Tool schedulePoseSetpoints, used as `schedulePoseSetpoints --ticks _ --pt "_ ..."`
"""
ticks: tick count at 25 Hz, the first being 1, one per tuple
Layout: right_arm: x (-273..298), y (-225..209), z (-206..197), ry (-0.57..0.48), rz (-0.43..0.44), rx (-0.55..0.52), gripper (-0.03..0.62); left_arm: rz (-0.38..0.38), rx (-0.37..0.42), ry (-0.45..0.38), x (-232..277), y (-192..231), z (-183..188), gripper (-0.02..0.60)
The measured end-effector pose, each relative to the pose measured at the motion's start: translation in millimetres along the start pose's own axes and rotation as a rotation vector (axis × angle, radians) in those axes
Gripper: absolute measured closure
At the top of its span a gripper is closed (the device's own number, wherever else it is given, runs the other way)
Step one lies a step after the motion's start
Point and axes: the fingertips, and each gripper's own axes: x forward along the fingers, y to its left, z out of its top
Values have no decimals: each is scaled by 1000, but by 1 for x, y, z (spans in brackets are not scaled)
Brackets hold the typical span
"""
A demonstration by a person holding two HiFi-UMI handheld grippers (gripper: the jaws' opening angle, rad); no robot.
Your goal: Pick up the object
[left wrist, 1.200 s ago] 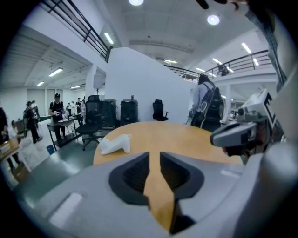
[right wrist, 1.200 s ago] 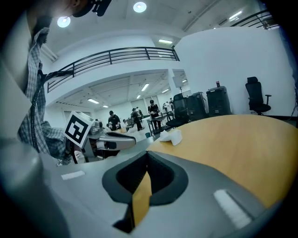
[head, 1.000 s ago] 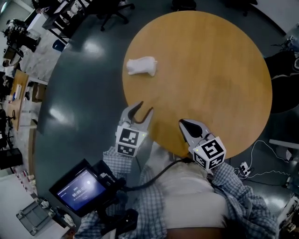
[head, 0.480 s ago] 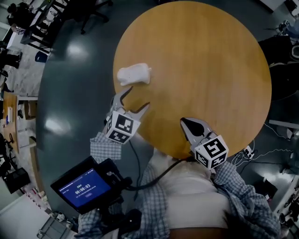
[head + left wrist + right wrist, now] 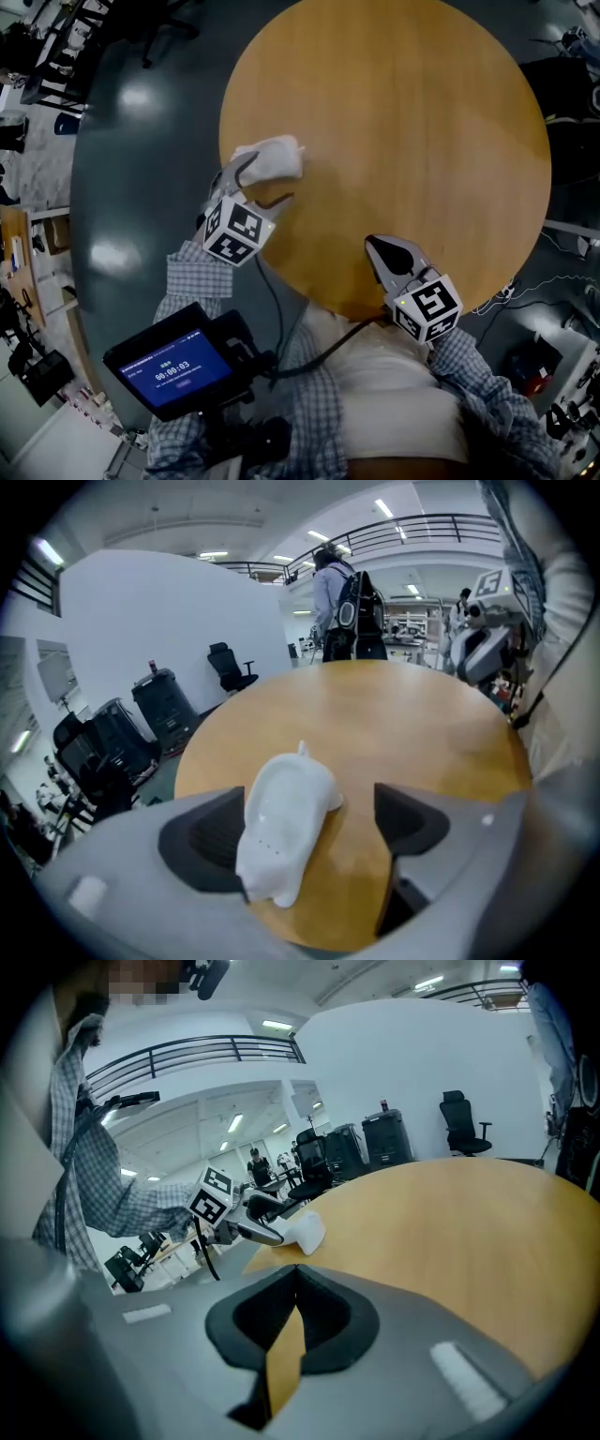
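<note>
Left claw spread around the object, not yet gripping.

Round tan wooden table; small white smooth animal-shaped figure lies flat close to its near-left rim. My left claw has just been opening and stands wide, the figure between the pads, close to one pad and clear of the other. Risk: the nearer pad meets it first on closing, so the rounded body skids or twists toward the rim. Right claw closed, empty, well apart.
</note>
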Motion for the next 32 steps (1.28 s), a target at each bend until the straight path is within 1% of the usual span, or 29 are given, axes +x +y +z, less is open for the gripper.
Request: schedulePoseSetpoints --ticks 3,7,10,13,17,20,23,25,28,32 --pt "4 -2 3 1 -21 21 589 -54 23 38 9 8 -9 150" --pt "0 -8 0 5 -48 46 589 -91 109 89 18 15 -11 150" --pt "1 -18 -3 10 -73 88 589 -139 152 134 31 19 -18 150" --pt "7 -24 -3 11 -90 114 589 -205 159 164 40 24 -25 149" --pt "4 -24 -4 19 -98 124 589 -291 181 202 43 16 -26 147" --pt "0 -25 -2 15 -110 132 589 -344 185 222 44 10 -26 136" --pt "-2 -35 -6 9 -128 150 589 -385 189 225 55 4 -28 123" --pt "-4 -39 -8 8 -133 156 589 -397 215 230 61 -1 -31 114" --pt "-8 -42 -7 3 -139 160 589 -383 264 245 63 -4 -33 110" --pt "-10 -43 -8 -7 -135 163 589 -370 292 261 65 -5 -36 114"
